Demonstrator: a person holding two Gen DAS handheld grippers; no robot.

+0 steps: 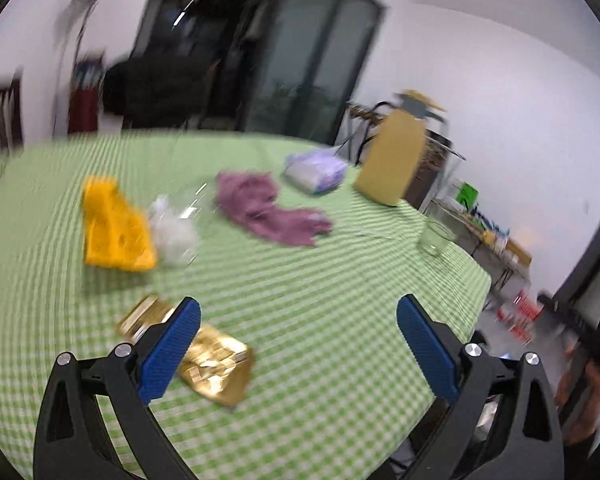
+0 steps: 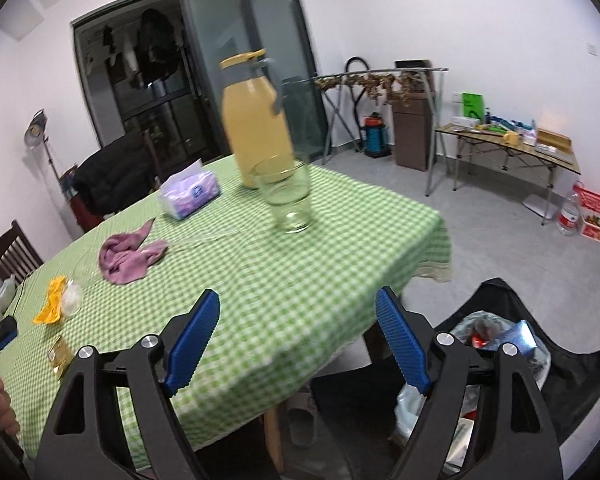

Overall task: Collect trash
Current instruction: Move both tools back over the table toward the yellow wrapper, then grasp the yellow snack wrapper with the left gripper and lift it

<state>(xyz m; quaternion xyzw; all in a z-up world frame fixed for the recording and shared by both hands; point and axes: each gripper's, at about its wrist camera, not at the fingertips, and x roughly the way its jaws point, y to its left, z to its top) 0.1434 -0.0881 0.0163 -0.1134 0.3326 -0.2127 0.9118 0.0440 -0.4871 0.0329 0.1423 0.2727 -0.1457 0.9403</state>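
Both your grippers, left gripper [image 1: 298, 356] and right gripper [image 2: 298, 338], spread wide, empty. Gold wrapper [image 1: 216, 364] on table [image 1: 320, 280] beside left finger. Risk: blurred view, pad shoves wrapper away.

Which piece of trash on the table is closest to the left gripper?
The shiny gold wrapper, right beside the left gripper. The orange wrapper and the clear crumpled plastic lie farther back.
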